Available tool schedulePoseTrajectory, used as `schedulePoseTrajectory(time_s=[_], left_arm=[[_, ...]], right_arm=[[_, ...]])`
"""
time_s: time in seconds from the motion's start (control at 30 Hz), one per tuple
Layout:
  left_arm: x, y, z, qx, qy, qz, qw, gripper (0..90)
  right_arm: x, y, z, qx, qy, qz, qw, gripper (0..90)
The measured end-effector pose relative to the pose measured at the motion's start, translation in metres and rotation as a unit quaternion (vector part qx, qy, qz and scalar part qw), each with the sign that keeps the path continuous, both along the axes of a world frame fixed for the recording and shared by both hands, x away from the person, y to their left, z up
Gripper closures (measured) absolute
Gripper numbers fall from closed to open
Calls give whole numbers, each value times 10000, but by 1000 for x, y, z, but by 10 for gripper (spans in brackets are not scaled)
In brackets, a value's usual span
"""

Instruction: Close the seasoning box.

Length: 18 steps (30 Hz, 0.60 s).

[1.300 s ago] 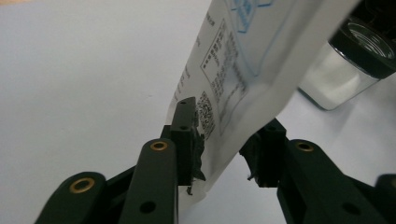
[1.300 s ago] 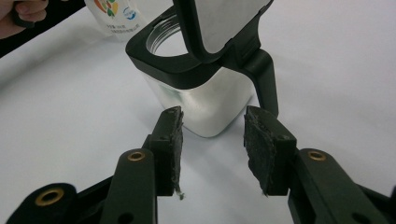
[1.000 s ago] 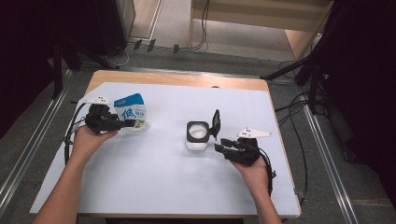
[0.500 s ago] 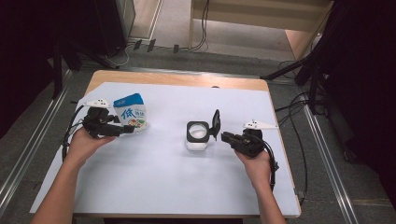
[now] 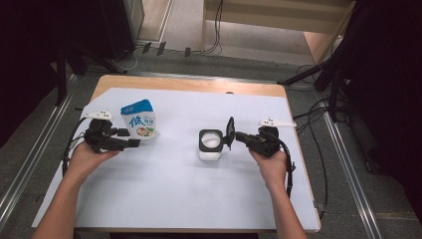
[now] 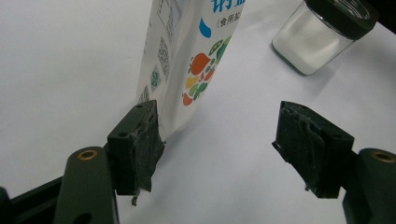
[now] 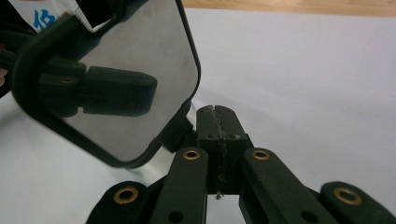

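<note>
My left tool [image 5: 130,143] gapes beside the salt bag [image 5: 140,119]; my right tool [image 5: 238,136], pinched empty, flanks the jar [image 5: 210,145] of white powder, lid [image 5: 230,132] open at 3 o'clock.

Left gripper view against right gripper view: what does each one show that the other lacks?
Left gripper view: the left claw, jaws just opened, the pouch with its vegetable print beside one pad, and the white-filled body of the jar. Right gripper view: the right claw, just closed on nothing, beside the jar's raised lid, plus the wooden table edge. Both: the blue-printed pouch and the white table cover.
</note>
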State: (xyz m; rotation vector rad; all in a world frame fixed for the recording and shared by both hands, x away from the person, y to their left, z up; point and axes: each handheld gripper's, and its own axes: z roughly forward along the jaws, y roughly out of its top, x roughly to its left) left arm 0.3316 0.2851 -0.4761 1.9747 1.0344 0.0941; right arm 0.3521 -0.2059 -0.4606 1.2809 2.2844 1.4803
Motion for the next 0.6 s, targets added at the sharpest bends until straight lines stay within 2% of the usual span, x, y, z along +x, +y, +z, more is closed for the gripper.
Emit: schedulePoseTrajectory(time_s=[0.17,0.27,0.33,0.5,0.6], left_arm=[[-2,3,-2,17,86,46,10000,308],[-3,7,-3,-110,177,116,9997,308],[-6,9,-2,-181,172,145,9996,308],[-12,13,-1,-192,182,178,9995,310],[-15,14,-1,-175,75,227,9996,312]], right_arm=[[7,3,7,85,-60,33,9999,900],[10,8,10,95,-82,102,9999,900],[11,11,11,87,-115,153,9998,900],[12,15,14,96,-149,195,9997,900],[13,17,14,141,-112,201,9996,900]])
